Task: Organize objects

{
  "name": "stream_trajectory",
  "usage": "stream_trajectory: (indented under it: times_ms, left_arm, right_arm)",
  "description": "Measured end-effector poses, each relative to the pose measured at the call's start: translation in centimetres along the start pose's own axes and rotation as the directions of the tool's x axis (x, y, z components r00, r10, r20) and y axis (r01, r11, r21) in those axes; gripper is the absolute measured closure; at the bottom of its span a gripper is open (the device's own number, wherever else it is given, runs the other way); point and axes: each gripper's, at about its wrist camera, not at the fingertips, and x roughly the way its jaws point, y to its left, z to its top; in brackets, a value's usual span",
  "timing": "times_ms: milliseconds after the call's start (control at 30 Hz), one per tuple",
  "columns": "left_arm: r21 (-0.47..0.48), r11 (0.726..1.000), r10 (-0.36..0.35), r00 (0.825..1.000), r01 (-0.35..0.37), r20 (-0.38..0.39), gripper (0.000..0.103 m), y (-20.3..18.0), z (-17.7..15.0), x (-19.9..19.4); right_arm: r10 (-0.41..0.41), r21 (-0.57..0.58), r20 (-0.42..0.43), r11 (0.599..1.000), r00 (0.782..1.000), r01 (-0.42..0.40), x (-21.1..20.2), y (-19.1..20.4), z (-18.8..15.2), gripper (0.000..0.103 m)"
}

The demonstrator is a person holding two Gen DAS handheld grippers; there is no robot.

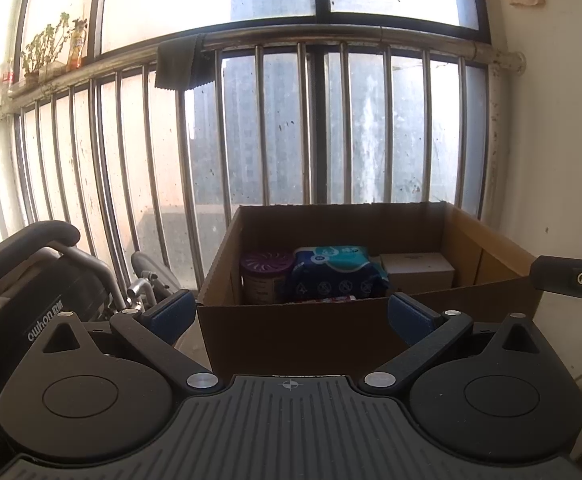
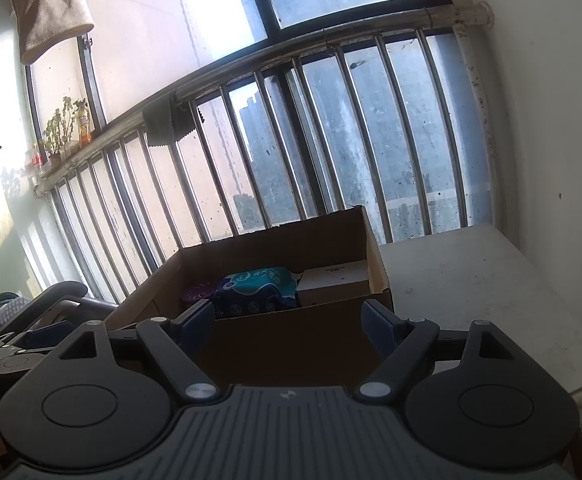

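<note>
So both grippers are empty right now, jaws spread wide with nothing between them. The left gripper (image 1: 291, 312) sits square in front of the box (image 1: 303, 336), near wall right across its view, so the box is straight ahead and a bit below. The right gripper (image 2: 289, 322) faces the same box (image 2: 291, 340) from the right and tilted, with the box's right corner just ahead of it.

Inside the box, against the far side: a purple-lid jar (image 1: 265, 276) on the left, a blue pack (image 1: 337, 274) in the middle touching it, a tan carton (image 1: 419, 272) on the right. The pack's long axis runs side to side across the box.

Table (image 2: 471, 280) to the right of the box shows bare. I'd guess the left one is better lined up to reach in over the near wall, which is the thing to clear.
</note>
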Motion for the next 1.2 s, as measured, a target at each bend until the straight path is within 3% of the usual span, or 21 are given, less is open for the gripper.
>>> stream_trajectory:
  times_ms: [1200]
  left_arm:
    - [0.001,1.0,-0.005,1.0,0.005,-0.007,0.0,-0.02,-0.26,0.21]
  right_arm:
    - [-0.006,0.009,-0.007,1.0,1.0,0.006,0.13,-0.32,-0.27,0.019]
